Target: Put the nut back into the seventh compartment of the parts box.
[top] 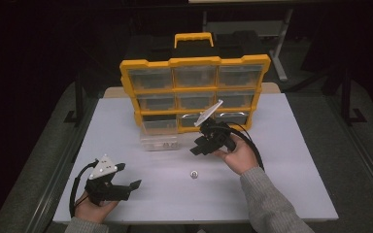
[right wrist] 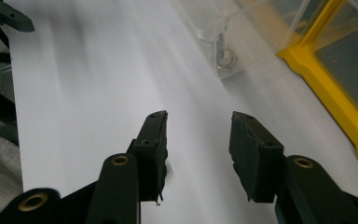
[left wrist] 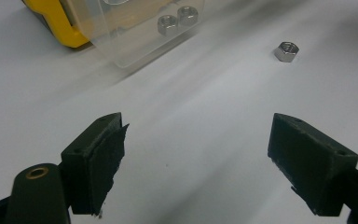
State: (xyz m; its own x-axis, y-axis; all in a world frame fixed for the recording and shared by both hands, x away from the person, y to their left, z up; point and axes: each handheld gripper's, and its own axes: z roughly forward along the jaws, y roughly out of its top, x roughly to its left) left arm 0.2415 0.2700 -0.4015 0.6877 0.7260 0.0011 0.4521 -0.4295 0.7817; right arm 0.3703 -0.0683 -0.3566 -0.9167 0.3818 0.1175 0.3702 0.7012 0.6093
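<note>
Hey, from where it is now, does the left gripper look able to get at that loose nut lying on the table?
Probably yes. The left gripper is open and empty, and the loose nut lies ahead of its jaws on bare white table, with nothing between them. The clear drawer sits off to the side.

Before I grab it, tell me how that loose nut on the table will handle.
The nut looks like solid metal, so probably stiff and heavy for its size. It lies flat on a face on the table, so it should slide rather than roll if pushed. Its small, shiny faces may slip between the left gripper's wide-open fingers.
</note>
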